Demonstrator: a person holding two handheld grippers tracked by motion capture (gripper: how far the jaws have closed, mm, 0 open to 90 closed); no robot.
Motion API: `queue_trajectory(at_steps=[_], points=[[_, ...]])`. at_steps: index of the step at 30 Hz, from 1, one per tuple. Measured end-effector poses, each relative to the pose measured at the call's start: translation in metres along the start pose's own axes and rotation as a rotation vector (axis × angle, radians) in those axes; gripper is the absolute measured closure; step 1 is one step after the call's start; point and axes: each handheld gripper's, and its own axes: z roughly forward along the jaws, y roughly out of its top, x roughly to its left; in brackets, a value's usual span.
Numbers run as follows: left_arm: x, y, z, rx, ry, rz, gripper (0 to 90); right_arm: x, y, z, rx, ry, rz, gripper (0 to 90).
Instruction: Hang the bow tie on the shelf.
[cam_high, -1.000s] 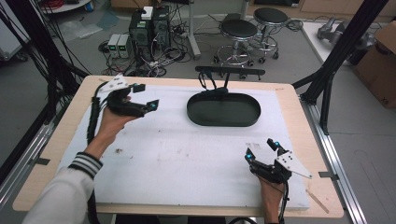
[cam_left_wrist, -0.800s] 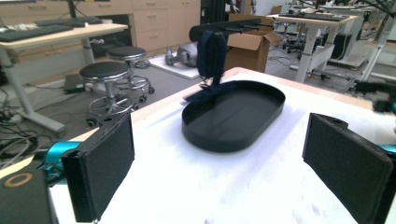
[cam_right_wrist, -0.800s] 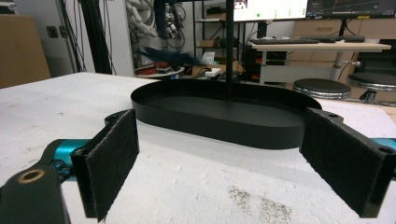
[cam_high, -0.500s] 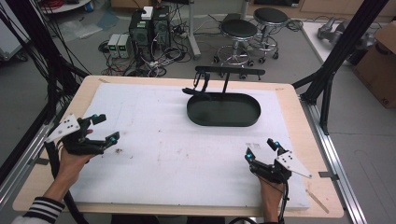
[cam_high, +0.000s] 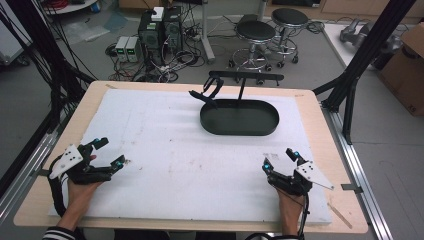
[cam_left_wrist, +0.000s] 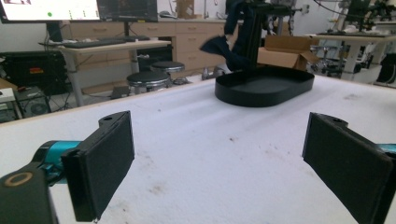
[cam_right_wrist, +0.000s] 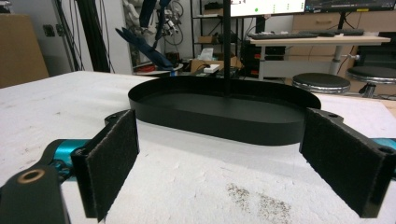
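On the white-covered table (cam_high: 165, 145), we rested both hand-held grippers at the near edge, well apart from each other. Our left gripper (cam_high: 108, 151) sat at the near left corner and our right gripper (cam_high: 280, 158) at the near right, each with its jaws spread wide and nothing between them; the left gripper view (cam_left_wrist: 219, 154) and the right gripper view (cam_right_wrist: 219, 158) both showed bare mat between the black pads. At the far middle of the table stood a black oval tray (cam_high: 239, 126), empty inside, with a thin post rising from its far side to a crossbar (cam_high: 250, 76). A dark cloth (cam_high: 206, 93) hung from the left end of that bar, its lower end dangling just above the tray's left rim. We judged this a pause between steps, with neither tool engaged. The next move would likely call for reaching far across the mat toward the stand with one gripper to take hold of the cloth.
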Motion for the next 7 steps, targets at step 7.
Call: queue_trajectory(at_steps=[7], points=[[-0.0004, -0.0089, -0.0020, -0.033, -0.015, -0.032, 9.5, 0.0013, -0.0004, -0.0007, -0.003, 0.002, -0.009, 11.1]])
